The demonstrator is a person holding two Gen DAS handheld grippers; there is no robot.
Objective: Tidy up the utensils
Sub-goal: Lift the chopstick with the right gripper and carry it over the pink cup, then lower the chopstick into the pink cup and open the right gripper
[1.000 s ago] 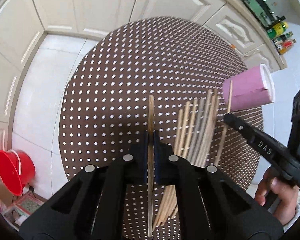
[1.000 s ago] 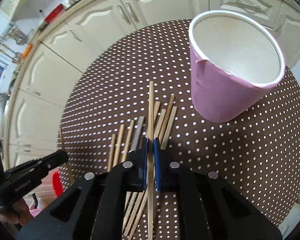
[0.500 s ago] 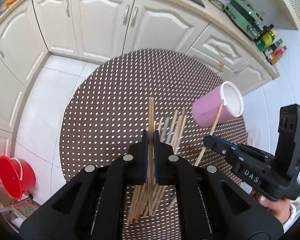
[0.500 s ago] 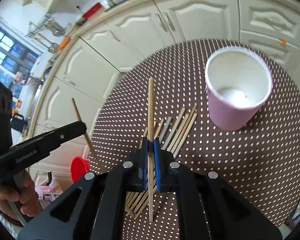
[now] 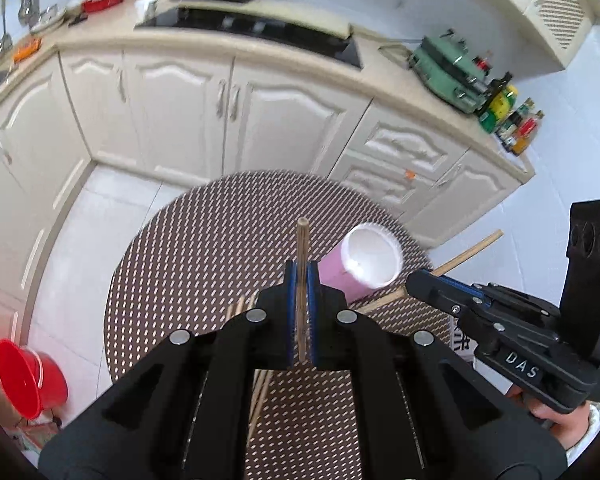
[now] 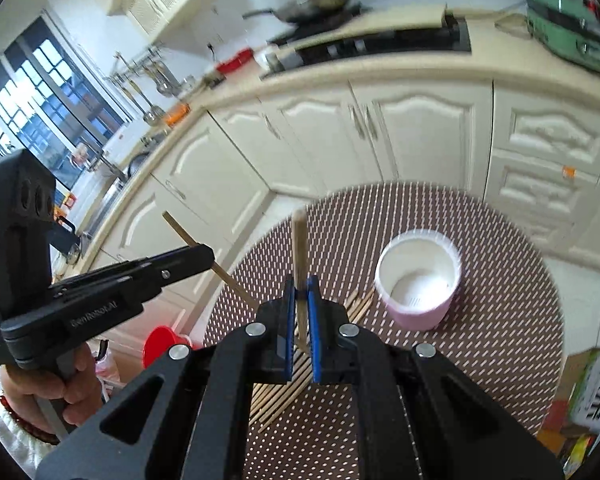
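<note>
Both tools are clamped on one chopstick each, lifted clear above the tabletop (image 6: pixel 500 320).

Left tool (image 5: pixel 301 312): blue pads pinched on the left chopstick (image 5: pixel 302 248), long axis straight out along the fingers, tip at 12 o'clock.

Right tool (image 6: pixel 299 320): pads closed on the right chopstick (image 6: pixel 299 248), same lengthwise hold, tip at 12.

Pink cup (image 5: pixel 364 266) stands upright, mouth open, at about 1 o'clock from the left tool in its own view, and at about 2 o'clock from the right tool in the right view. The right tool looks the nearer one, judging by the left view.

Loose chopsticks (image 6: pixel 284 384) remain in a pile on the tabletop under both tools, at 6 o'clock.

Likely next: tip a stick end-down over the cup's mouth; it needs swinging toward vertical first.
</note>
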